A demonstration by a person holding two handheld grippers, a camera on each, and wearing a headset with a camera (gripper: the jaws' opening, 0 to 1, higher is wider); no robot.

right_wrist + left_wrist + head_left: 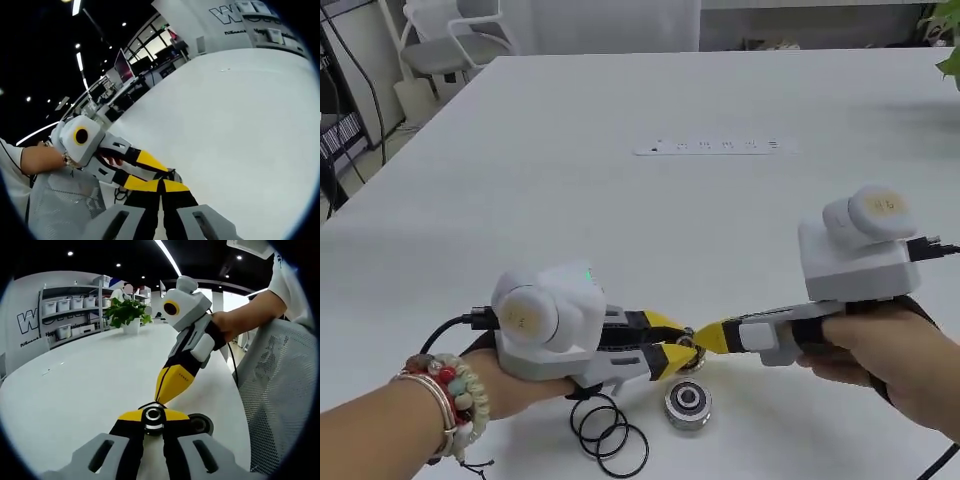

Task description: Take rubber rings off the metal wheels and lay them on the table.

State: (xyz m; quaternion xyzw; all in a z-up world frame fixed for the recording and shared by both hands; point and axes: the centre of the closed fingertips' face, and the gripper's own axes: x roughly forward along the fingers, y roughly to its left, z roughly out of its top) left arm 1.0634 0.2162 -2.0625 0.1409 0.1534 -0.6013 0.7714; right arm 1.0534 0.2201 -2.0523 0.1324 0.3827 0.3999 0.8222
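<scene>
My left claw (153,413) was clamped shut on a small metal wheel (153,421), its two yellow-tipped jaws pressing the rim from either side. The wheel showed a bright silver hub ringed in black. My right claw (703,338) met it from the opposite side, jaws drawn tight together into a single yellow wedge whose point touched the wheel's edge. Whether any rubber was pinched between them I could not tell.

On the white table (620,220), just short of where the two claws met and on my side of them, a second wheel (688,403) lay flat, shiny metal around a dark centre. Beside it, by the left claw's pale-grey body, thin black rubber rings (610,432) lay round and overlapping in a loose cluster. Both claws had smooth grey plastic housings, black arms and yellow tips. Well beyond the tips, a white power strip (715,147) lay flat on the matte tabletop.
</scene>
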